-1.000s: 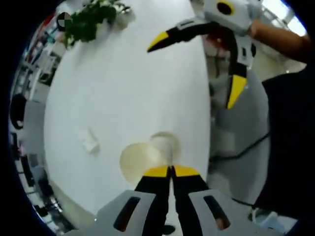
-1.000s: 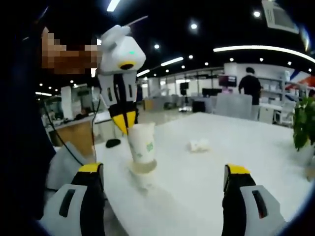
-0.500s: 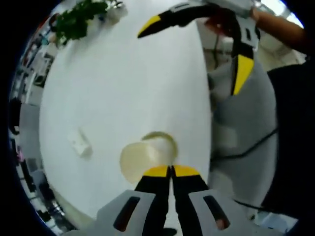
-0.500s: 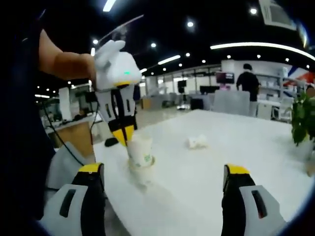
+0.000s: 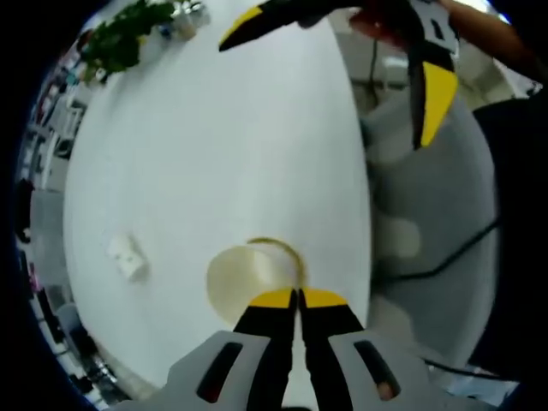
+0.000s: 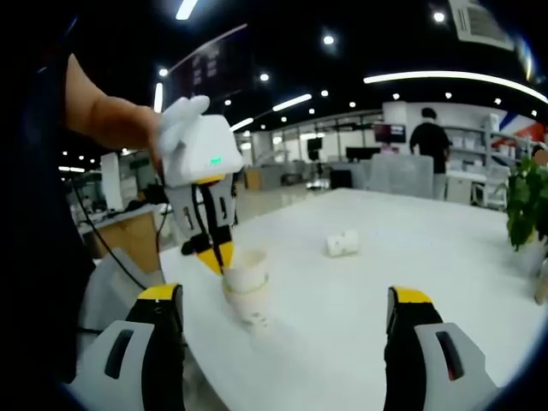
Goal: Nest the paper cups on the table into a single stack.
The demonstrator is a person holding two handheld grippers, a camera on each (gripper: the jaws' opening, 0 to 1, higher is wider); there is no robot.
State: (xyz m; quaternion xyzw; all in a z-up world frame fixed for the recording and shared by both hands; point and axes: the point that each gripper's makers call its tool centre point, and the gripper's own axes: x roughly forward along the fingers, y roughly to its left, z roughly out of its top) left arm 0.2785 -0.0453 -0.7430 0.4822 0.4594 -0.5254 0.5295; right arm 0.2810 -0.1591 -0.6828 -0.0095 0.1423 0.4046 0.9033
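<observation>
In the left gripper view, the rim of the upper paper cup (image 5: 244, 278) is pinched by the left gripper (image 5: 297, 300), its jaws drawn together on the cup wall; the cup is seen from above, seated in the lower cup (image 5: 287, 254) on the white table (image 5: 214, 154). In the right gripper view the left gripper (image 6: 216, 254) is seen on the stacked cups (image 6: 247, 287) near the table edge; the right gripper (image 6: 282, 321) is held with jaws wide apart (nothing between them). A crumpled white object (image 6: 342, 243) lies further back; a plant (image 6: 527, 205) stands at the far side.
</observation>
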